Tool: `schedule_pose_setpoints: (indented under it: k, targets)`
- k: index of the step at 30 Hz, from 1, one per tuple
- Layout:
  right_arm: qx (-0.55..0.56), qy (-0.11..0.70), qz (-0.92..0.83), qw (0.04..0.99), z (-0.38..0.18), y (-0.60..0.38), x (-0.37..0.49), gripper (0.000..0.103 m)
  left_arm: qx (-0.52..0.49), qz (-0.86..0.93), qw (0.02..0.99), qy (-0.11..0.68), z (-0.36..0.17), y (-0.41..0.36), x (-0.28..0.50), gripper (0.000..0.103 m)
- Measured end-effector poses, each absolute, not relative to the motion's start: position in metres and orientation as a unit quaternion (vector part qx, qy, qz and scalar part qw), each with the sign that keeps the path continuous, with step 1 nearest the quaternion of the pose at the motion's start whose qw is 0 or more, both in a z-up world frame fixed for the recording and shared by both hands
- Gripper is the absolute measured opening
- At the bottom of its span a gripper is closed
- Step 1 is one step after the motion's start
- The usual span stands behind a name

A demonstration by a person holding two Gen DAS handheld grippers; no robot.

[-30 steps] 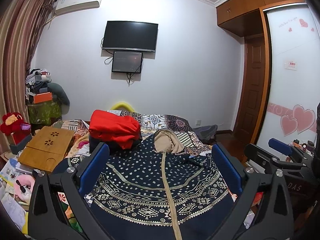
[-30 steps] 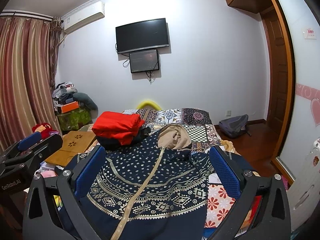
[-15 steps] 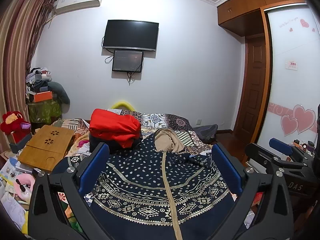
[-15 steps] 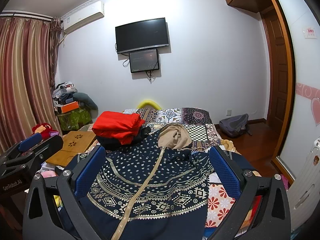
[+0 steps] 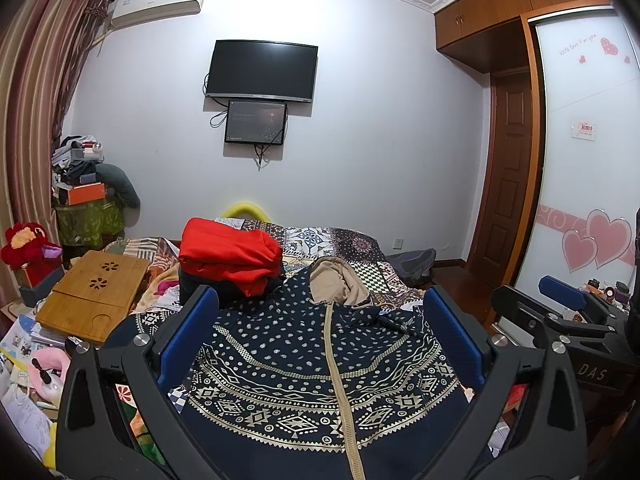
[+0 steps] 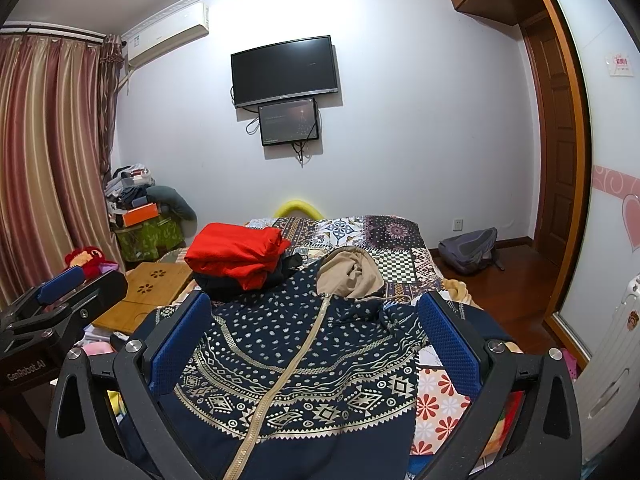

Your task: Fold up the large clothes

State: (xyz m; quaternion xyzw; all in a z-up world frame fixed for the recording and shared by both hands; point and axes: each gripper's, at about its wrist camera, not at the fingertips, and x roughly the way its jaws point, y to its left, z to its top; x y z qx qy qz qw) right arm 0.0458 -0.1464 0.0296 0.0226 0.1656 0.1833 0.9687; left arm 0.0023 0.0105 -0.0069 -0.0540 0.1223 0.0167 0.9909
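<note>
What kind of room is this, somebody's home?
Most likely a lived-in bedroom. A bed with a patchwork cover holds a patterned navy jacket spread flat beside folded red clothing, a television hangs on the wall, and a built-in wardrobe stands to one side.

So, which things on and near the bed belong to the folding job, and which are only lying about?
For the job:
- navy patterned hooded jacket, spread flat, zip closed
- left gripper, open above it
- right gripper, open above it
- folded red garment, on a dark one, perhaps already done

Lying about:
- bamboo lap table
- red plush toy
- grey backpack on the floor
- patchwork bedspread
</note>
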Motion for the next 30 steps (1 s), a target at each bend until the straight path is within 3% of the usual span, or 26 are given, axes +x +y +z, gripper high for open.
schedule_pose_setpoints:
  k: [30]
  targets:
    - [0.009, 0.189, 0.172, 0.967, 0.016, -0.139, 0.086, 0.103, -0.072, 0.046, 0.985, 0.148, -0.017, 0.044, 0.043, 0.103]
